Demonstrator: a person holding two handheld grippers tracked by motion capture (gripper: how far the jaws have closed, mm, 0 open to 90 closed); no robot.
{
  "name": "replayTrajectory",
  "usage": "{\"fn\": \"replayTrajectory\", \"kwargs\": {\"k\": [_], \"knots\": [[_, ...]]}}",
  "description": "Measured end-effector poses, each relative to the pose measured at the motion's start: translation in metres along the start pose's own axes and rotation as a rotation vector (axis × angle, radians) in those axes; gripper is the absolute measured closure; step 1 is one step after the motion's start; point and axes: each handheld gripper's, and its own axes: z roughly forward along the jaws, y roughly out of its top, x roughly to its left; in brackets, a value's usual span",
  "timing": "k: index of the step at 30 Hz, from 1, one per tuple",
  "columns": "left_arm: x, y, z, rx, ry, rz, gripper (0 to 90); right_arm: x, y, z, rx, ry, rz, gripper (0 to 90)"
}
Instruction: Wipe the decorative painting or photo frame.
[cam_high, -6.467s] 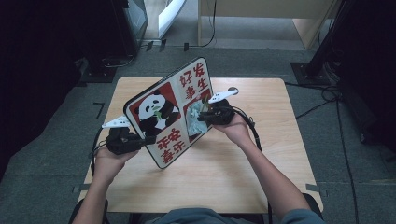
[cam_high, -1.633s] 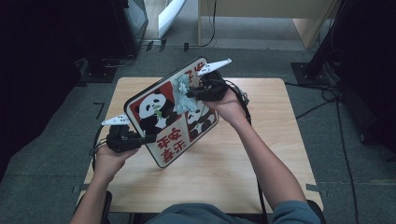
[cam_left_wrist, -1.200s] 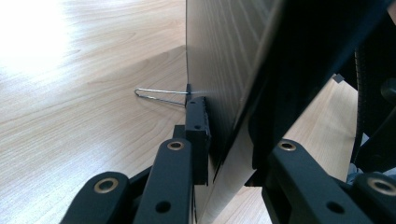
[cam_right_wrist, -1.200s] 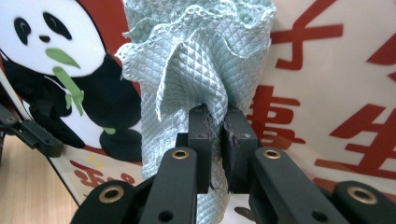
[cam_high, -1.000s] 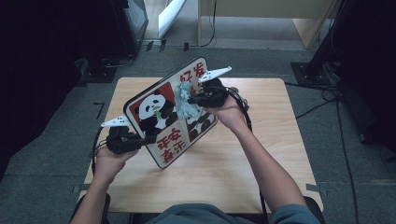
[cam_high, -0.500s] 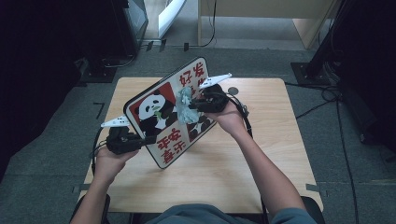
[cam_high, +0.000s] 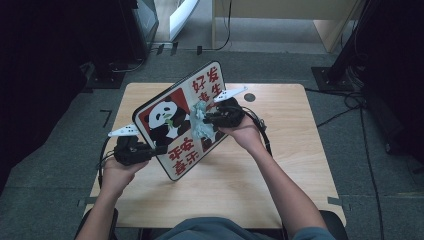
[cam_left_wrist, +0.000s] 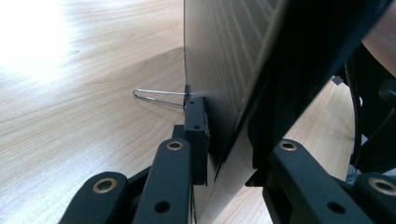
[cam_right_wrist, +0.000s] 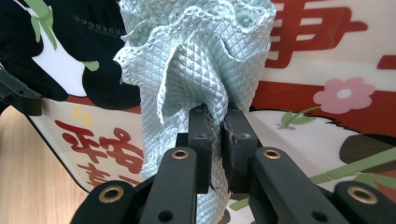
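- With our right gripper (cam_right_wrist: 212, 123) we are pinching a pale green cloth (cam_right_wrist: 196, 60) between nearly shut jaws, its folds bunching up beyond the tips.
- We are pressing that cloth (cam_high: 200, 122) against the printed face of the panda board (cam_high: 182, 117), near its middle.
- With our left gripper (cam_left_wrist: 224, 140) we are clamping the board's (cam_left_wrist: 224, 56) lower left edge, jaws closed on the thin panel, keeping it tilted on the bench (cam_high: 280, 165).
- The board's long axis is running from lower left to upper right; the unwiped lower part is lying toward us from the cloth, so we judge the next stroke goes downward.
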Motion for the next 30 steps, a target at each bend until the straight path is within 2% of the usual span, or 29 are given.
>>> {"fn": "replayTrajectory", "kwargs": {"k": [6,13,19,30], "knots": [[0.000,0.000,0.000,0.000,0.000,0.001,77.5,-0.001,-0.006,0.002,-0.009,0.010,0.011,83.4],[0.000,0.000,0.000,0.001,0.001,0.003,77.5,-0.002,-0.016,0.006,0.008,0.011,0.013,83.4],[0.000,0.000,0.000,0.001,-0.001,0.002,77.5,-0.002,-0.030,0.011,0.016,0.017,0.041,83.4],[0.000,0.000,0.000,0.002,0.000,0.002,77.5,-0.003,-0.042,0.016,0.020,0.024,0.046,83.5]]}}
